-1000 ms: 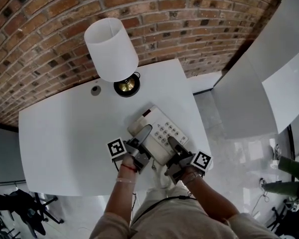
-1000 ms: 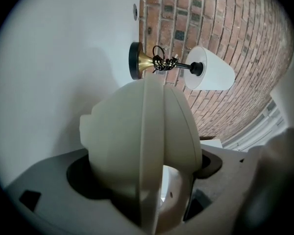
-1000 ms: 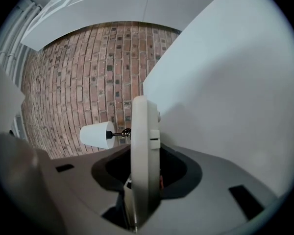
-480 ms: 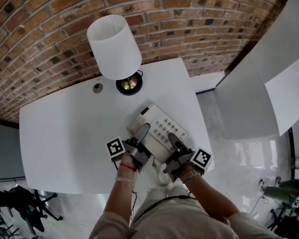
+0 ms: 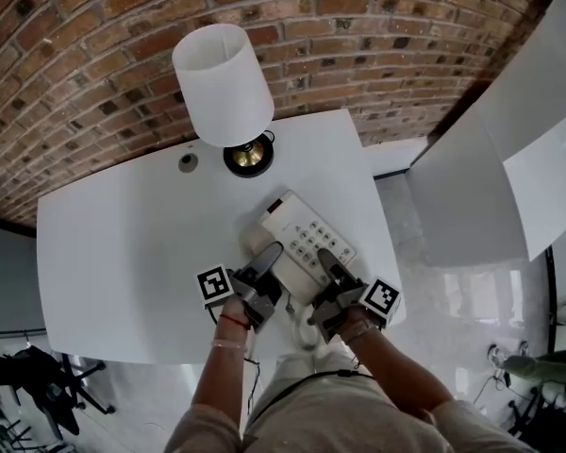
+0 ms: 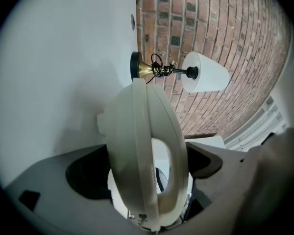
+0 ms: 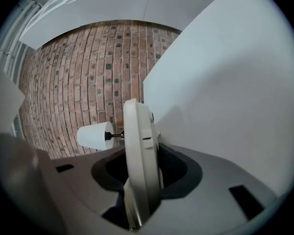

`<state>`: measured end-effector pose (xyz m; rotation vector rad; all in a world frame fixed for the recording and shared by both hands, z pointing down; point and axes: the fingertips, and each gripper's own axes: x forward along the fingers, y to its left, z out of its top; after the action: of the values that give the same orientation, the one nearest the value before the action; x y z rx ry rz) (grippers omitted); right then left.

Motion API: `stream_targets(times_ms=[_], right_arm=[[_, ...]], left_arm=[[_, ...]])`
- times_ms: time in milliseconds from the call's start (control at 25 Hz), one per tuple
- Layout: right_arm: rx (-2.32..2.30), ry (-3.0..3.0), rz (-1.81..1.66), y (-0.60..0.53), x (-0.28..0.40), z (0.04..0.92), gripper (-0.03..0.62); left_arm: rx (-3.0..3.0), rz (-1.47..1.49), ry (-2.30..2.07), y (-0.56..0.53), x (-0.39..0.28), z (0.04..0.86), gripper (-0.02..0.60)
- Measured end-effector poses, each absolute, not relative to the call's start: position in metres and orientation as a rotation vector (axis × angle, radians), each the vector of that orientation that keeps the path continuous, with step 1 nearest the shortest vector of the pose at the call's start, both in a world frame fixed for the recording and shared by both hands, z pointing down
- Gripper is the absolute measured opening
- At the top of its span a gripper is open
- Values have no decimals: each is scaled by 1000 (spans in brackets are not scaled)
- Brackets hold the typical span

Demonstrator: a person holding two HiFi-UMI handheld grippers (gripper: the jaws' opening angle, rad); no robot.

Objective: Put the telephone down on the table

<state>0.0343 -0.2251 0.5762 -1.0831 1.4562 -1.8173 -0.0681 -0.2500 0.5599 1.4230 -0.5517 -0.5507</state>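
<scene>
A cream desk telephone (image 5: pixel 297 242) with a grey keypad lies slantwise over the front right part of the white table (image 5: pixel 123 262). My left gripper (image 5: pixel 267 258) is shut on the phone's left side, where the handset (image 6: pixel 147 146) fills the space between the jaws. My right gripper (image 5: pixel 326 260) is shut on the right edge of the telephone (image 7: pixel 139 151), a thin cream slab standing between its jaws. Both grippers reach in from the table's front edge. Whether the phone's underside rests on the table is not visible.
A lamp with a white shade (image 5: pixel 224 81) and a brass base (image 5: pixel 248 156) stands just behind the phone, in front of the brick wall. A small grey disc (image 5: pixel 188 162) sits in the tabletop left of the lamp. The table's right edge (image 5: pixel 385 253) is close beside the phone.
Both grippers hold the phone in the same place. Only the head view's framing has drifted slightly.
</scene>
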Motion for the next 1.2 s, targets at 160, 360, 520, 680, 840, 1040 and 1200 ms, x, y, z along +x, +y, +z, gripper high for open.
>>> stream_targets(times_ms=[160, 360, 520, 680, 840, 1040, 1200], right_arm=[[-1086, 1437, -1806, -230, 35, 574, 152], [-1109, 1429, -1796, -232, 36, 575, 152], [-1131, 1419, -1798, -230, 36, 577, 153], [-1153, 1415, -1805, -230, 37, 579, 153], [-1161, 1418, -1820, -228, 38, 582, 152], [-1206, 1455, -1839, -227, 42, 585, 158], [-1219, 1520, -1855, -231, 43, 585, 164]], left_arm=[[1424, -552, -565, -241, -81, 559, 451], [1503, -510, -630, -231, -98, 554, 448], [1638, -404, -729, -224, -108, 554, 425], [1737, -274, -900, -223, -120, 563, 234], [1816, -123, -1003, -218, -121, 569, 36], [1838, -78, -1026, -214, -117, 569, 6], [1836, -77, -1067, -213, -123, 569, 6]])
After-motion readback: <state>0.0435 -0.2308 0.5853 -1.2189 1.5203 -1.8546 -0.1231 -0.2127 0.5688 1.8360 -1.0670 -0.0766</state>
